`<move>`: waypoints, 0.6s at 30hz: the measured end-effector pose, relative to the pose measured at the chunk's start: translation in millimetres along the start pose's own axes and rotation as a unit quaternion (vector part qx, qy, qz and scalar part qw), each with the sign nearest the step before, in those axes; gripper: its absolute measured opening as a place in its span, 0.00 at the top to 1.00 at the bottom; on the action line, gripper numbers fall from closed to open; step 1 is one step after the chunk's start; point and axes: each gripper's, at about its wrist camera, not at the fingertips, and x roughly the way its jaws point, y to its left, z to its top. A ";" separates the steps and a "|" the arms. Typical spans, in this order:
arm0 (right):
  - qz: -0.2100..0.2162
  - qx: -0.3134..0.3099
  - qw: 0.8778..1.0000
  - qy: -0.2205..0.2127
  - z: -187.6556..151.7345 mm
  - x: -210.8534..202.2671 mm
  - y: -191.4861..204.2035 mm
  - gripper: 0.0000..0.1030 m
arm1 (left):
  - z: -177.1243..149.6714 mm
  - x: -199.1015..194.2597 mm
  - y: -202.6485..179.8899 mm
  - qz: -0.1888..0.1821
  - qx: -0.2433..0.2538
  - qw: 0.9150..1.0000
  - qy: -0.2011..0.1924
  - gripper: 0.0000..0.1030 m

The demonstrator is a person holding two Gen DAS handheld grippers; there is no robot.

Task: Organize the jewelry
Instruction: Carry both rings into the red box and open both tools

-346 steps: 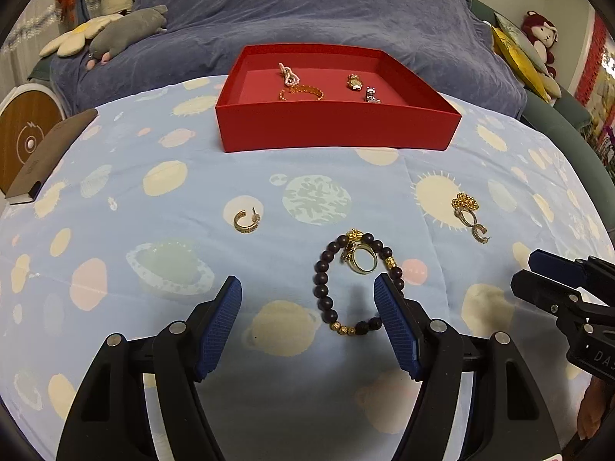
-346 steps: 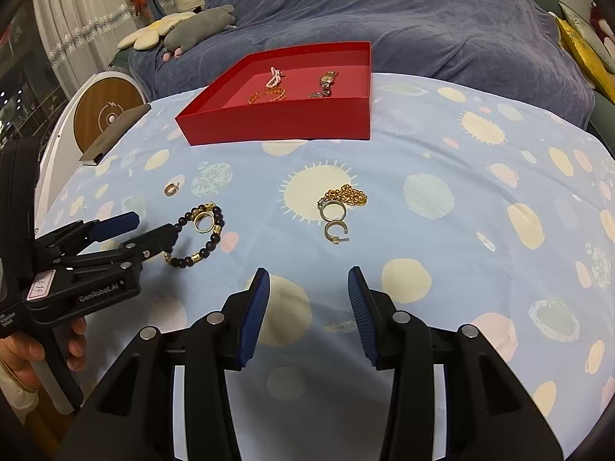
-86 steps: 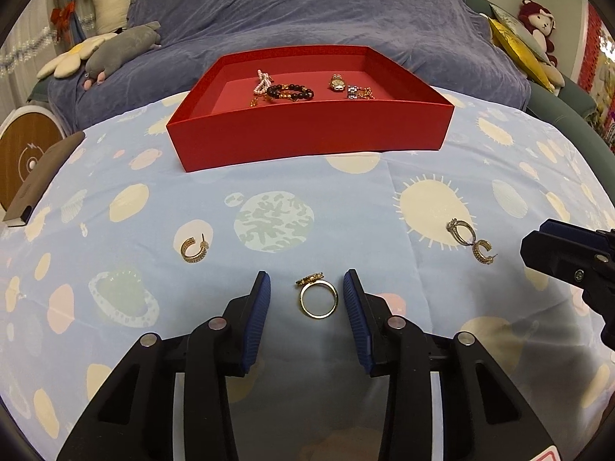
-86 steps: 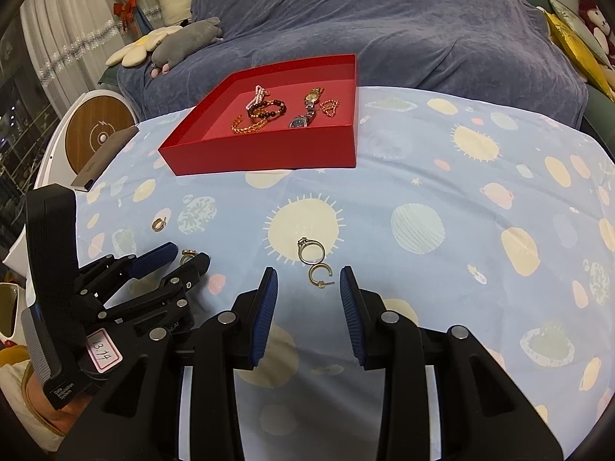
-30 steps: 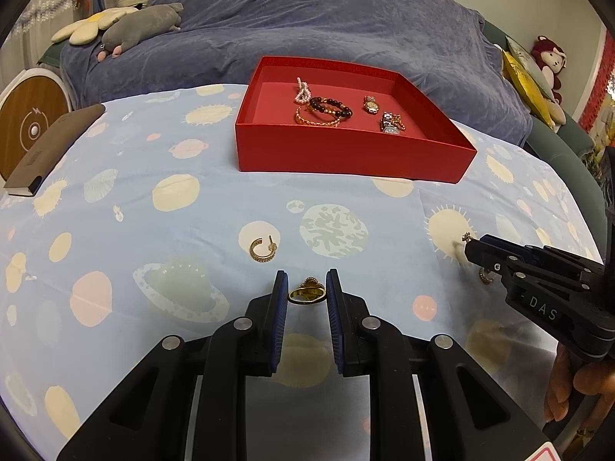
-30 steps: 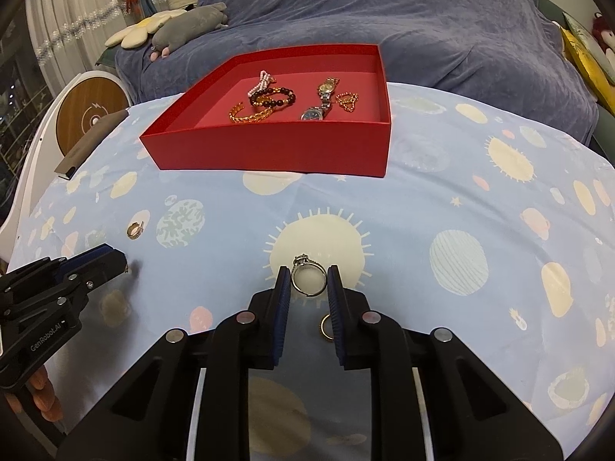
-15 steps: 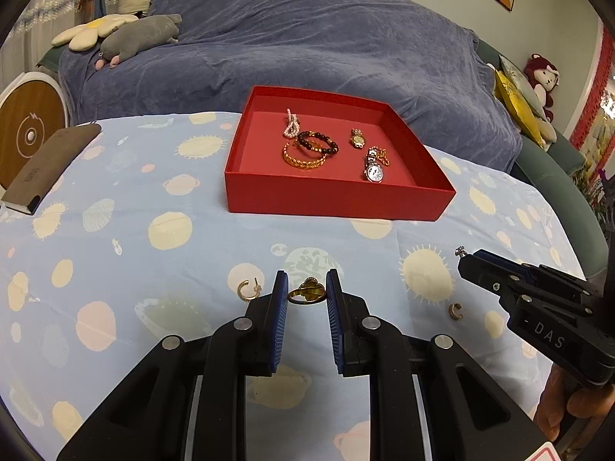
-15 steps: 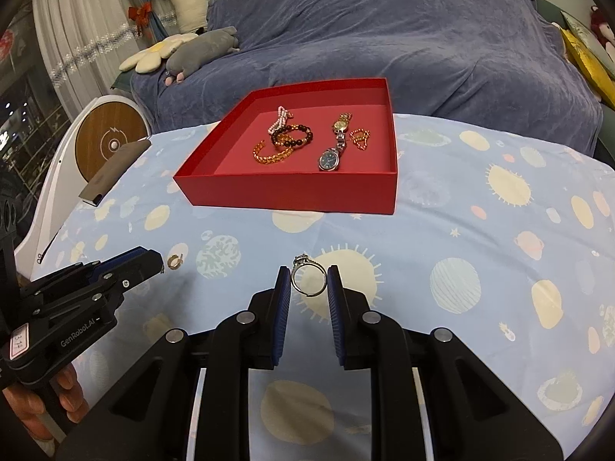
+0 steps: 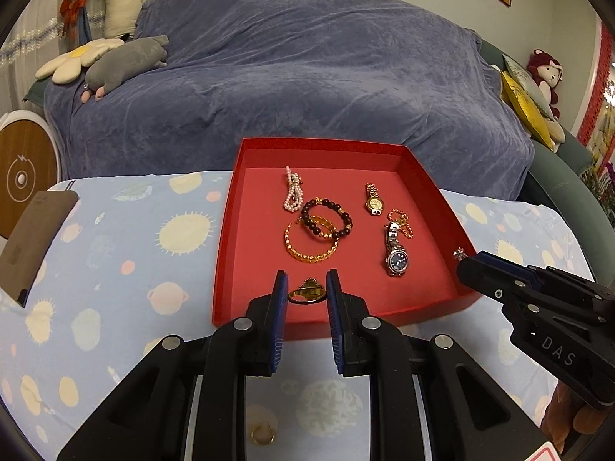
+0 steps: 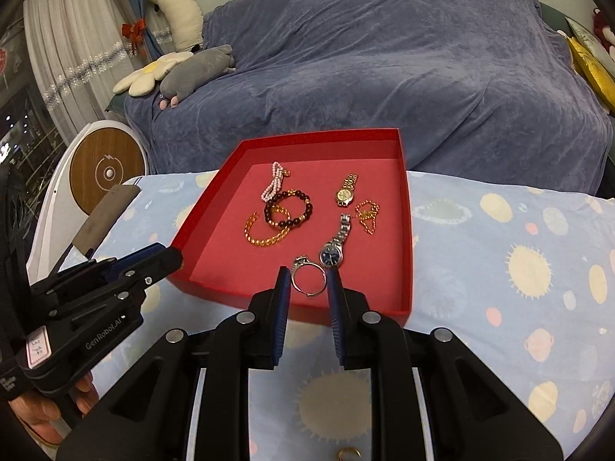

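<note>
**Both rings lifted and now over the red tray**

My left gripper (image 9: 307,295) has its fingers (image 9: 280,292) pinched narrow on the gold ring (image 9: 306,292), and my right gripper (image 10: 308,279) is clamped the same way on the silver ring (image 10: 308,279) with its small stone setting. A second ago both rings were just coming up off the patterned surface (image 9: 115,253); half a second ago they were in the air short of the tray. Now the red tray (image 9: 226,238) fills the middle of both wrist views, and each ring hangs above its near edge, low in the centre of the frame.

In the left view my right gripper comes in from the right edge, its tip at the tray's right wall. In the right view my left gripper sits at the lower left, its tip by the tray's left corner.

Already in the tray: the pink bead strand (image 9: 293,193), the dark bead bracelet (image 9: 326,218) overlapping the amber bracelet (image 9: 310,244), the gold watch (image 9: 374,199), the silver watch (image 9: 396,251) and a small gold chain (image 9: 400,222).

I judge the carry nearly done; what remains is letting go over bare red floor, clear of the silver watch. Two small gold hoop earrings are left on the surface, one at the bottom of each view (image 9: 263,435) (image 10: 349,453).
</note>
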 end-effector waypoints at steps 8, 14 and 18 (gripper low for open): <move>-0.007 -0.007 1.000 0.013 19.4 52.0 6.8 0.82 | 10.7 42.6 11.7 0.007 0.006 1.000 0.015 0.83; -0.009 -0.012 0.999 0.032 18.6 76.2 6.8 0.81 | 9.8 60.4 16.9 0.005 0.007 1.000 0.028 0.83; -0.015 -0.015 0.999 0.024 18.8 72.0 7.1 0.80 | 11.3 63.4 19.6 0.010 0.006 0.999 0.031 0.78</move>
